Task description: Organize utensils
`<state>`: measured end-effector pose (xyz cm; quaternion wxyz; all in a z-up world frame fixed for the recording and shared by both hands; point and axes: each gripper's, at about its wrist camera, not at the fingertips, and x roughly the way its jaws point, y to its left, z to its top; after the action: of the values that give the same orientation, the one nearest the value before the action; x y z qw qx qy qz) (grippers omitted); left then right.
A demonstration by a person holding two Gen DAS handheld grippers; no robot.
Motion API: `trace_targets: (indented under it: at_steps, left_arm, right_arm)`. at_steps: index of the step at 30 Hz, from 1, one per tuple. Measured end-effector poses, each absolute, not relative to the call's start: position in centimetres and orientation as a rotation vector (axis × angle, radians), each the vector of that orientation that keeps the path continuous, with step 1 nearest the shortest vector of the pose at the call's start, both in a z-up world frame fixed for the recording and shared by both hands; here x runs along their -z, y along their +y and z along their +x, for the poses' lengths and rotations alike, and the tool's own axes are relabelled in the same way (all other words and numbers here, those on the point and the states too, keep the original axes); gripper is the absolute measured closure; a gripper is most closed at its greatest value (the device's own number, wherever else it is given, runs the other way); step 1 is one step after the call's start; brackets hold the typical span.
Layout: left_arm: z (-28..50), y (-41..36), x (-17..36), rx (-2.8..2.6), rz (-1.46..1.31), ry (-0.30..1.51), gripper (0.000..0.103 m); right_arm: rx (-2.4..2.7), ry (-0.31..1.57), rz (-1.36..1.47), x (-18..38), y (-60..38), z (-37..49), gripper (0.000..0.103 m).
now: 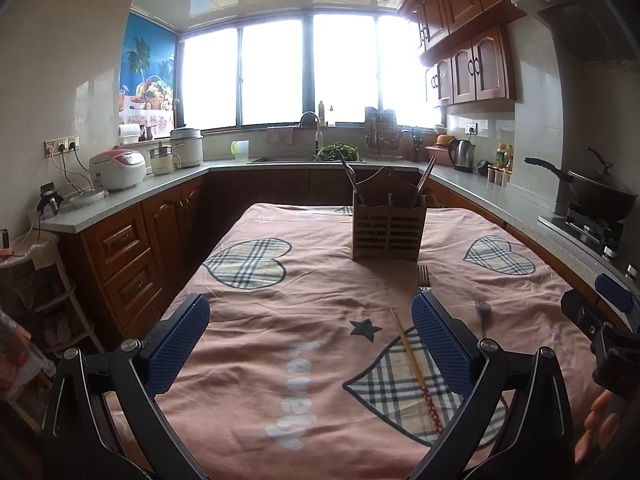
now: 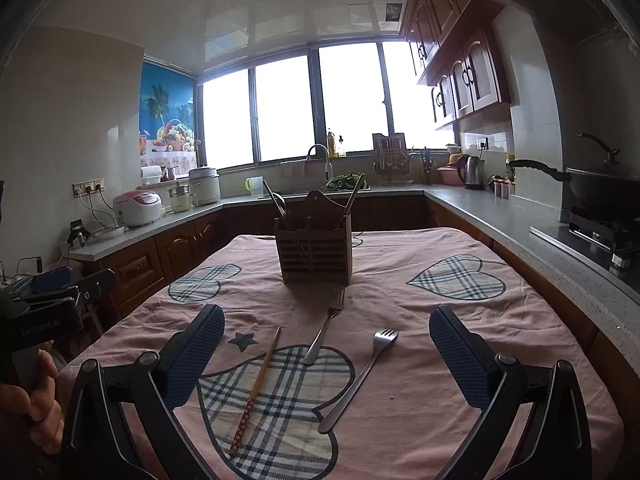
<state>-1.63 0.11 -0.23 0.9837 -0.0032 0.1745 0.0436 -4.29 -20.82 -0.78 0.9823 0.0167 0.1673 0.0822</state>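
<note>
A wooden utensil holder (image 2: 314,250) stands mid-table with several utensils in it; it also shows in the left wrist view (image 1: 387,226). On the pink cloth lie two metal forks (image 2: 326,328) (image 2: 360,376) and a wooden chopstick (image 2: 258,386). The left wrist view shows the chopstick (image 1: 412,364) and the forks (image 1: 423,274) (image 1: 483,314) partly hidden. My right gripper (image 2: 326,354) is open and empty above the forks and chopstick. My left gripper (image 1: 310,344) is open and empty, left of the utensils.
The table's pink cloth (image 2: 420,312) has plaid heart patches. Kitchen counters (image 2: 500,216) wrap around it, with a wok on the stove (image 2: 600,196) at right, a kettle (image 2: 474,172), a sink (image 2: 320,160) and rice cookers (image 2: 138,208) at left.
</note>
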Motion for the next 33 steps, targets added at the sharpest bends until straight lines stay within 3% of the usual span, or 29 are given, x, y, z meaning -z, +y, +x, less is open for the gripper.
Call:
trace_targets:
  at_steps: [33]
  left_arm:
    - [-1.91,-0.25,0.77,-0.101,0.005,0.367,0.000]
  right_arm:
    - [-0.161,0.347,0.051,0.59,-21.42,-4.86,0.000]
